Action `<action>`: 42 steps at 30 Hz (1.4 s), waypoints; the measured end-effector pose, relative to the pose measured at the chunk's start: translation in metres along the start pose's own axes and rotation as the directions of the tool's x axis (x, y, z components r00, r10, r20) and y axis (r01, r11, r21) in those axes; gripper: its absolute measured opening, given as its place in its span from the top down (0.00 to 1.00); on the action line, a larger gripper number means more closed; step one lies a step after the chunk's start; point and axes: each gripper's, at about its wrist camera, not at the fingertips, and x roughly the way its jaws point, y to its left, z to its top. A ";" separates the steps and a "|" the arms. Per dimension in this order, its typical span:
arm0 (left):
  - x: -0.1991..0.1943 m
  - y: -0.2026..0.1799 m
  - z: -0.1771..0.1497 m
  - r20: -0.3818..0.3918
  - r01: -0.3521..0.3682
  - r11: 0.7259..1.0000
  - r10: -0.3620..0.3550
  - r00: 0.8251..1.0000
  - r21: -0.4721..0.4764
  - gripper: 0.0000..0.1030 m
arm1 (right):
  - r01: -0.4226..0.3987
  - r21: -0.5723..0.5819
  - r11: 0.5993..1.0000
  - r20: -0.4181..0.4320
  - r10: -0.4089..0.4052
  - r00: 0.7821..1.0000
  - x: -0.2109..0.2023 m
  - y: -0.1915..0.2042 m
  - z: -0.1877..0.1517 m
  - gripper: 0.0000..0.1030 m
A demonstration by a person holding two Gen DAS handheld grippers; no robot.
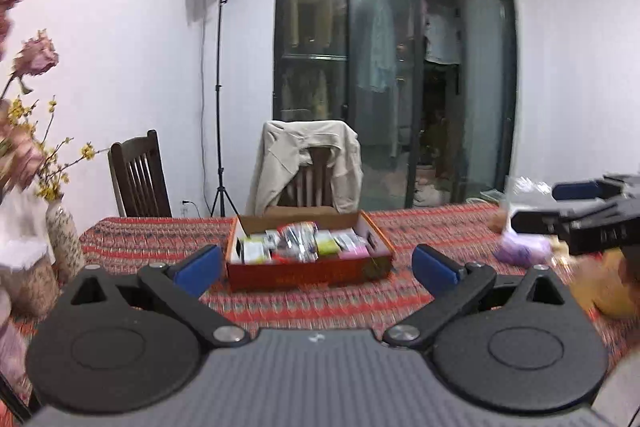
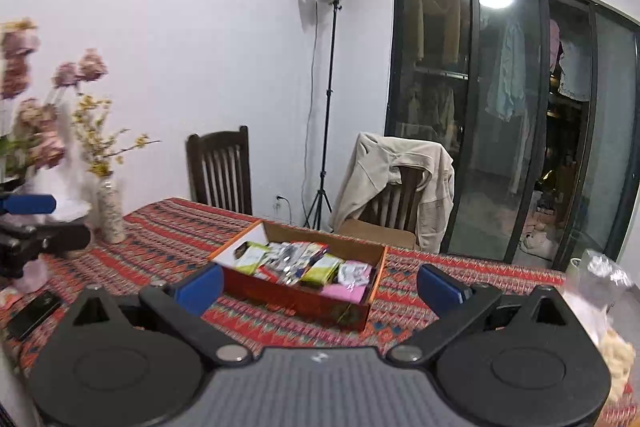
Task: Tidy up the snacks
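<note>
An open cardboard box (image 1: 308, 273) with red sides sits on the patterned tablecloth, filled with several snack packets (image 1: 300, 245). My left gripper (image 1: 318, 265) is open and empty, its blue pads either side of the box's near wall. In the right wrist view the same box (image 2: 304, 301) lies ahead with green, silver and pink packets (image 2: 308, 265) inside. My right gripper (image 2: 320, 285) is open and empty just short of it. The right gripper also shows at the right edge of the left wrist view (image 1: 580, 219).
Loose snack bags lie on the table's right side: a purple one (image 1: 520, 249), a yellow one (image 1: 604, 291), a clear bag (image 2: 608, 307). A vase of flowers (image 2: 110, 211) and a dark phone (image 2: 34, 313) are at left. Two chairs (image 1: 308, 183) stand behind.
</note>
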 end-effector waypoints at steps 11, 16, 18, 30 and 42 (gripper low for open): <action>-0.103 -0.004 -0.107 0.011 -0.086 0.993 0.087 0.996 -0.077 0.00 | 0.016 0.064 0.998 0.046 -0.019 0.999 -0.113 0.043 -0.117 0.00; -0.120 -0.005 -0.149 0.002 -0.148 0.988 0.148 0.989 -0.035 0.00 | 0.011 0.080 0.997 0.081 -0.017 0.997 -0.147 0.069 -0.160 0.00; -0.121 -0.005 -0.161 0.016 -0.178 0.984 0.178 0.984 -0.034 0.00 | 0.047 0.074 0.996 0.110 -0.055 0.992 -0.156 0.086 -0.180 0.00; -0.090 0.001 -0.197 -0.075 -0.218 0.973 0.213 0.974 -0.075 0.00 | 0.055 0.137 0.989 0.098 -0.069 0.993 -0.127 0.131 -0.257 0.00; -0.093 -0.006 -0.195 -0.064 -0.196 0.980 0.193 0.979 -0.044 0.00 | 0.042 0.181 0.983 0.104 -0.061 0.993 -0.124 0.124 -0.254 0.00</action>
